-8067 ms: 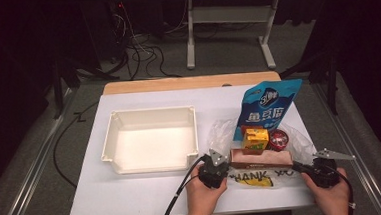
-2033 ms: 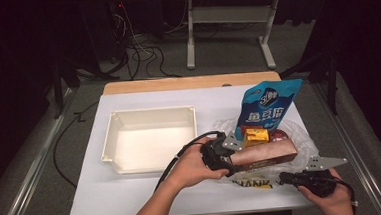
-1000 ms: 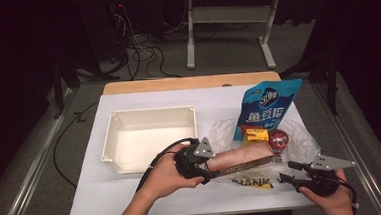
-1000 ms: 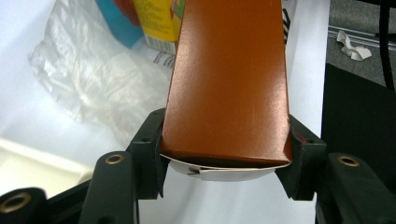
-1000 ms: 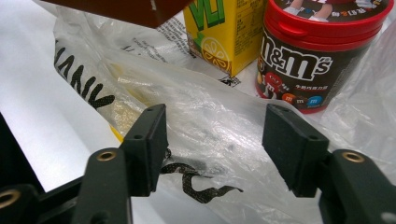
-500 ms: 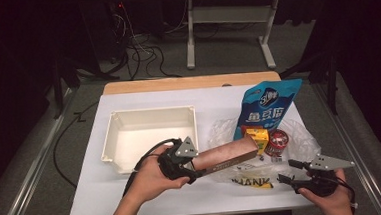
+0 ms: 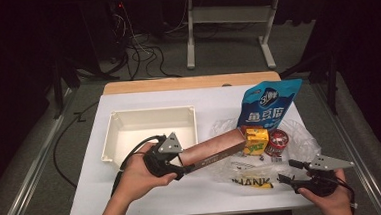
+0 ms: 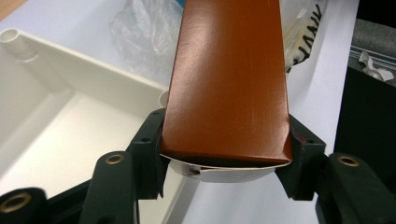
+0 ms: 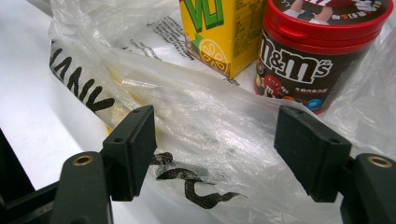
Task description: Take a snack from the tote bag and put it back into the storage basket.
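One brown box [image 7: 215, 152] has moved left, nearer the tray [image 7: 129, 127].

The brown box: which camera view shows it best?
The high view: the whole brown box shows, held by the left gripper beside the white bin. The left gripper view shows its near end between the jaws.

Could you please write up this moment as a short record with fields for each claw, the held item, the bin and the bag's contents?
left claw: shut on the brown box, gripping one end
brown box position: lifted, long and slanted, between white bin and plastic bag
right claw: open over the plastic bag, pads apart
white bin: nothing inside it
on the bag: yellow carton, red-lidded candy tub
behind: blue snack pouch, upright
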{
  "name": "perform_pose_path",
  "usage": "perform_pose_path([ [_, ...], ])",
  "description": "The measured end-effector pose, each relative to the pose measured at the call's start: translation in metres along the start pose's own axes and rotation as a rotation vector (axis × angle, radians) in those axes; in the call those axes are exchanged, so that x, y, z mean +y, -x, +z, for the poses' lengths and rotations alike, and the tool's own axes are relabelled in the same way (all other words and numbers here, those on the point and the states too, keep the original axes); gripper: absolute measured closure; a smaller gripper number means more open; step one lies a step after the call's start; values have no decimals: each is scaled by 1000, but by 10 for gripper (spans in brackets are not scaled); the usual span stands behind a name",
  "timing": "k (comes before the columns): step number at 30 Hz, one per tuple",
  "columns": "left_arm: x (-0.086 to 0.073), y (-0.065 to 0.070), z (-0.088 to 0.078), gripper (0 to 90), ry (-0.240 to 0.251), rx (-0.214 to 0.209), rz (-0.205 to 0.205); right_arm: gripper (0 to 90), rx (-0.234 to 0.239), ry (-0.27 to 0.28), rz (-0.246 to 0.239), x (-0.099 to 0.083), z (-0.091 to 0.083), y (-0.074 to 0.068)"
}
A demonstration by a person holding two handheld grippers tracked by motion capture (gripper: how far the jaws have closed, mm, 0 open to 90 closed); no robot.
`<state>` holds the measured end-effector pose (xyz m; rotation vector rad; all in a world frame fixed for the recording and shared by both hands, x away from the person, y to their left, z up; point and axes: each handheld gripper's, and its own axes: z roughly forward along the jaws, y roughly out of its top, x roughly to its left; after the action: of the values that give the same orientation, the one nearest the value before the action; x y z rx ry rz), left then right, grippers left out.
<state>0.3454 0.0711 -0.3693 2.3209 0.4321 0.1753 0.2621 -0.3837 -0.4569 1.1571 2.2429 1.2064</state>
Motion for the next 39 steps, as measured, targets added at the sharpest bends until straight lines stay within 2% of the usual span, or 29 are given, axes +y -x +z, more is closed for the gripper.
perform_pose_path([
  [11, -12, -12, -14, 439, 1, 30, -32, 301, -2, -3, 4, -1, 0, 0],
  [23, -30, -27, -26, 439, 5, 58, -91, 307, -1, -5, 6, -1, 0, 0],
  [32, -44, -40, -33, 439, -5, 97, -133, 308, -2, 0, 10, -1, -1, 1],
  [39, -51, -48, -40, 439, 10, 112, -162, 308, -3, -4, 9, -1, -1, 1],
])
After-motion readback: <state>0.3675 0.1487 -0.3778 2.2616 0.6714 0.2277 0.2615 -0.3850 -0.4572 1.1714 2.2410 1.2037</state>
